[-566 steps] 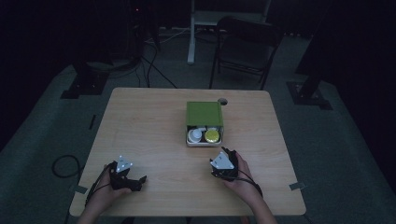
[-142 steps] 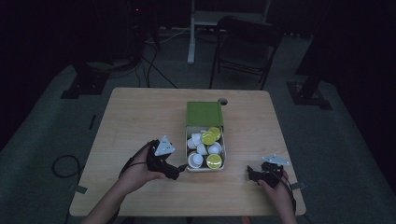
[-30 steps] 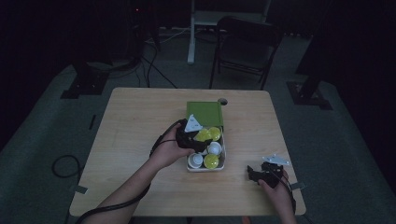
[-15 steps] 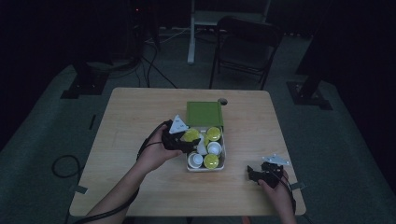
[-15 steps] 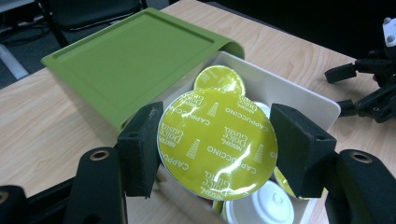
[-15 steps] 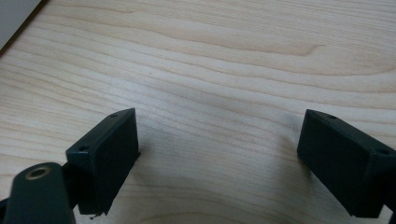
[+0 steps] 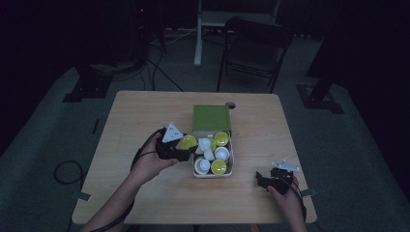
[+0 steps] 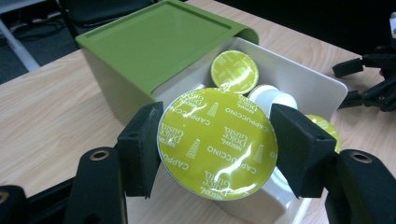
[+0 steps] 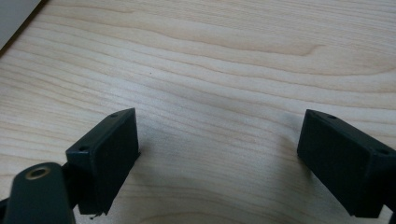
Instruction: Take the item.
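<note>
A white drawer box (image 7: 230, 162) with a green sleeve (image 7: 211, 117) sits mid-table, holding several yellow-green and white coffee capsules (image 7: 218, 166). My left gripper (image 7: 187, 146) is shut on a yellow-green cappuccino capsule (image 8: 217, 140) just left of the drawer's near-left corner, its foil lid facing the camera. The drawer's white wall (image 8: 312, 84) and another yellow-green capsule (image 8: 234, 70) lie behind it. My right gripper (image 7: 264, 180) rests on the table at the front right, open, with bare wood (image 9: 219, 112) between its jaws.
The wooden table (image 7: 135, 121) has a small round hole (image 7: 230, 104) behind the box. A folding chair (image 7: 251, 48) and stands sit on the floor beyond the far edge. The right gripper (image 8: 373, 79) lies past the drawer in the left gripper view.
My left gripper has drawn back to the left out of the drawer with the yellow-green capsule in it. The right gripper has stayed put.
</note>
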A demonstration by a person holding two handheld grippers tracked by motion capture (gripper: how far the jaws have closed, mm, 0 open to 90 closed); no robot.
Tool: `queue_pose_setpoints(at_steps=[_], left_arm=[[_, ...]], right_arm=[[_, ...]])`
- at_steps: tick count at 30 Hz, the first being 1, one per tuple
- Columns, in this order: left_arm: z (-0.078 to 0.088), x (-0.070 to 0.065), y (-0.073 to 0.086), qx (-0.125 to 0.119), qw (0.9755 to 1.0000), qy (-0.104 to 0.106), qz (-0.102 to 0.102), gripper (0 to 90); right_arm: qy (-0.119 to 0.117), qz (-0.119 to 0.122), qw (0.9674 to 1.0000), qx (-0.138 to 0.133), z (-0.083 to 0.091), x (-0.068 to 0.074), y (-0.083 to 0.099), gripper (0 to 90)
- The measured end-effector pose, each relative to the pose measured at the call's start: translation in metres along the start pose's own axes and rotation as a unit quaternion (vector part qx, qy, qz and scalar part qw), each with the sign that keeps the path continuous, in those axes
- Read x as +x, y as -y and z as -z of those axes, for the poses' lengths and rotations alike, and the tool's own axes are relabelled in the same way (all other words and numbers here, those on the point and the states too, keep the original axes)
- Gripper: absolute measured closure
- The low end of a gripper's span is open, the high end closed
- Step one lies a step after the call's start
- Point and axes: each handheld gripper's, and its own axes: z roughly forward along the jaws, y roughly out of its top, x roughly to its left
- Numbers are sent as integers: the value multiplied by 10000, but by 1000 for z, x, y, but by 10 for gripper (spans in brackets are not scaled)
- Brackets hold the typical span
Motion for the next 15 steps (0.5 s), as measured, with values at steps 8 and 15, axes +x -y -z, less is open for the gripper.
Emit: queue_pose_setpoints(at_steps=[8, 15], left_arm=[[13, 7, 12, -43, 9999, -96, 102, 383], [15, 17, 30, 94, 9995, -224, 218, 383]], right_arm=[[2, -2, 10000, -1, 0, 0, 0, 120], [0, -5, 10000, 3, 0, 0, 0, 120]])
